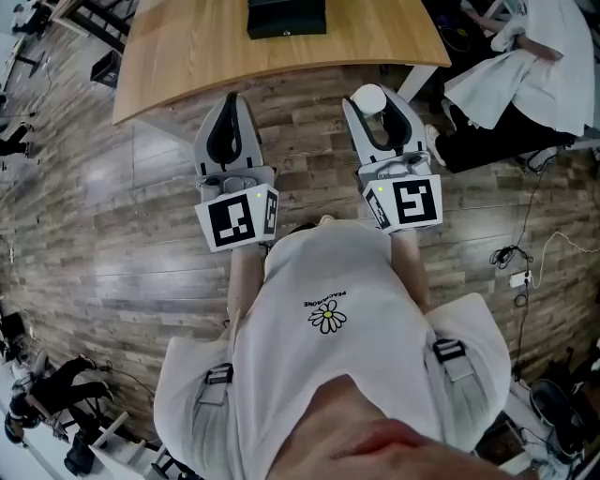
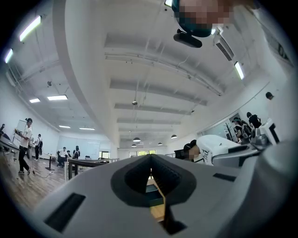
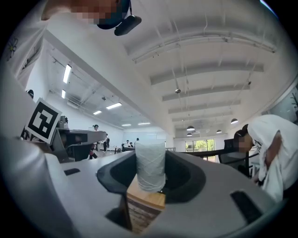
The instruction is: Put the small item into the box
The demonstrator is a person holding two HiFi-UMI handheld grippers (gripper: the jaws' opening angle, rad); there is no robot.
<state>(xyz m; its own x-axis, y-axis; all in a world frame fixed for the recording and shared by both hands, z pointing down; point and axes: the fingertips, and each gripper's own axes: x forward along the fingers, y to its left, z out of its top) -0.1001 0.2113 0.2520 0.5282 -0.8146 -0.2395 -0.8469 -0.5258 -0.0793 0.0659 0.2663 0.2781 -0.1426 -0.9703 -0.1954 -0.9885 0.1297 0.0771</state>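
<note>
The small item (image 1: 368, 97) is a white wrapped cylinder, and my right gripper (image 1: 372, 103) is shut on it, just short of the wooden table's (image 1: 187, 47) near edge. In the right gripper view the white item (image 3: 150, 165) stands upright between the pads of the right gripper (image 3: 150, 160), with the table's wood (image 3: 145, 199) below it. The dark box (image 1: 286, 17) lies on the table at the far middle. My left gripper (image 1: 232, 101) is shut and empty, also before the table edge. Through the slit of the left gripper (image 2: 151, 162) a sliver of the box (image 2: 153, 189) shows.
Both grippers hang over a grey wood-plank floor (image 1: 112, 244). A person in white (image 1: 525, 75) sits at the right, close to the table corner. Cables and a plug (image 1: 518, 272) lie on the floor at the right. Dark equipment (image 1: 47, 403) stands at the lower left.
</note>
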